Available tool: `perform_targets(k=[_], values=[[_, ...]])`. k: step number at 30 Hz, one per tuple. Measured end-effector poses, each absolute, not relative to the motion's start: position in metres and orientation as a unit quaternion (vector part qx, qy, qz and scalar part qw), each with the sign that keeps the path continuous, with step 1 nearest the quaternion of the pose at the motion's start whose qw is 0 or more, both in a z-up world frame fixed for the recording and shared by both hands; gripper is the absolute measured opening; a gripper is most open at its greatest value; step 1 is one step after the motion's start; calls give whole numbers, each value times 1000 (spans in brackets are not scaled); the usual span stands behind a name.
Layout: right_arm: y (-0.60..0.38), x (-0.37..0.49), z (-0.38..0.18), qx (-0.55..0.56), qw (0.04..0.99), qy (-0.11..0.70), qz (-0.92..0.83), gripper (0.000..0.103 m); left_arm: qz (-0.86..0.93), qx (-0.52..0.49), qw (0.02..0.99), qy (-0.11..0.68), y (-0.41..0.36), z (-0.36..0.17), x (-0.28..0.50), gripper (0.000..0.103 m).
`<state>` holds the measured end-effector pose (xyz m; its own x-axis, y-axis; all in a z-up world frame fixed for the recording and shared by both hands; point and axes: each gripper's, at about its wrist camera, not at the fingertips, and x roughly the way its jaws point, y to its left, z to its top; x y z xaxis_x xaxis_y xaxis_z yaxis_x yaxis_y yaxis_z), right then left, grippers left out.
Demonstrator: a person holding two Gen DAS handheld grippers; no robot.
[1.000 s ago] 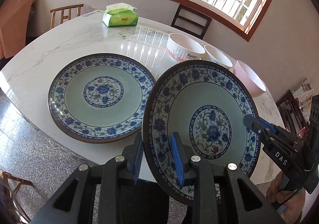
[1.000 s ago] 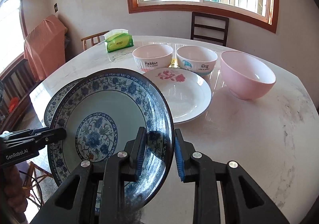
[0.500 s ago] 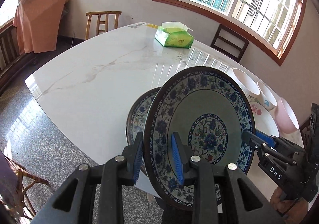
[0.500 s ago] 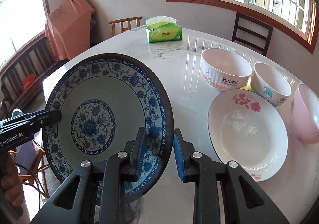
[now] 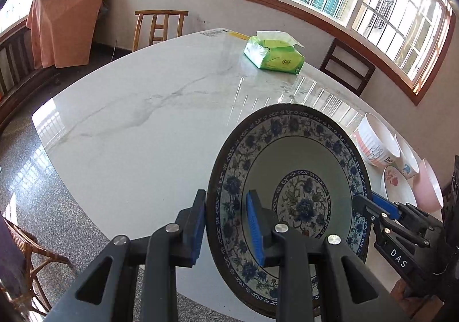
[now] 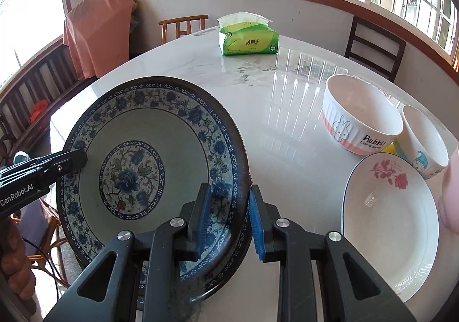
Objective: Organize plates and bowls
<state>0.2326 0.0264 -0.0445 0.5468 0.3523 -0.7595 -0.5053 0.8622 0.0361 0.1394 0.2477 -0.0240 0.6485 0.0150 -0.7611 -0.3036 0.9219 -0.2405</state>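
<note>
Marble table [image 5: 149, 132]: both grippers' jaws clamp opposite rims of 1 blue-patterned plate [image 6: 149, 150].

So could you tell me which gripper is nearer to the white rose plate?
Right. The right gripper clamps the blue plate's rim beside the rose plate; the left gripper grips the opposite rim, farther away.
</note>
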Motion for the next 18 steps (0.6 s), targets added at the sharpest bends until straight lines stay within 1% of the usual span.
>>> perform_targets(k=[7, 10, 11, 14, 18], values=[[25, 230, -45, -98, 874, 410, 240, 24, 92, -159, 891, 415, 239, -28, 142, 28], [26, 229, -44, -97, 875, 405, 249, 22, 102, -148, 891, 416, 236, -30, 143, 28], [27, 228, -42, -95, 876, 400, 253, 22, 106, -143, 894, 411, 236, -29, 142, 31], [26, 221, -37, -98, 885, 378, 252, 22, 113, -118, 903, 396, 229, -26, 141, 31], [-1, 202, -25, -60, 905, 333, 258, 24, 122, -103, 915, 372, 220, -18, 132, 35]])
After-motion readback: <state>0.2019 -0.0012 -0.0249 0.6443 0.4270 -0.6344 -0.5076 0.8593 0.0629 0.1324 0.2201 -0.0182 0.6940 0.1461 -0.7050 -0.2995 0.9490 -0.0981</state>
